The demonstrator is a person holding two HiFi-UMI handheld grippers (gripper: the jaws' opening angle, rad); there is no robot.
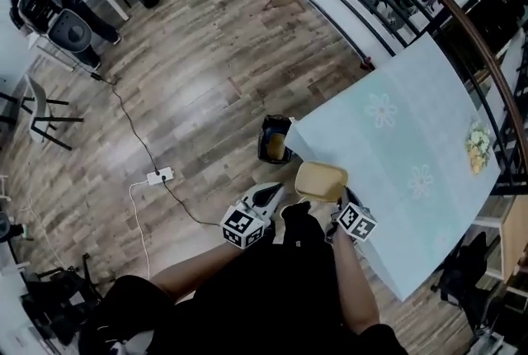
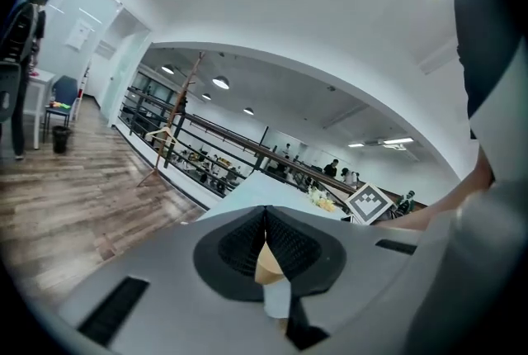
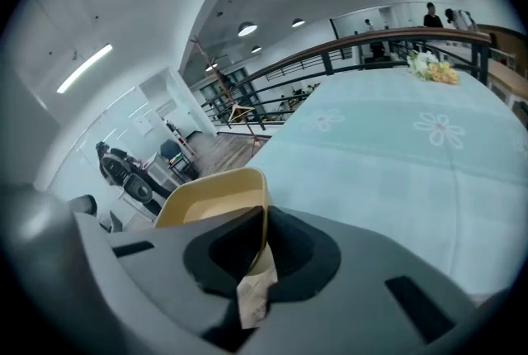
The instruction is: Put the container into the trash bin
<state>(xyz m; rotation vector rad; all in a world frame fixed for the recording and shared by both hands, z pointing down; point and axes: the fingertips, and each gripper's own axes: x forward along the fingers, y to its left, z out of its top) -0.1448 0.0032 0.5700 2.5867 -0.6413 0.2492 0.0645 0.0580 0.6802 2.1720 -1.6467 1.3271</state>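
The left forearm and right forearm are extended forward, side by side. The left gripper is seen closed, its jaws pressed together. The right gripper is angled downward and clamped on the rim of the yellow container.

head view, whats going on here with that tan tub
A person holds a hand-held gripper in each hand. The right hand-held gripper is shut on the rim of a tan container, held at the corner of the pale blue table. The left hand-held gripper is alongside, jaws together. The trash bin stands on the floor just ahead; the container isn't in it yet.
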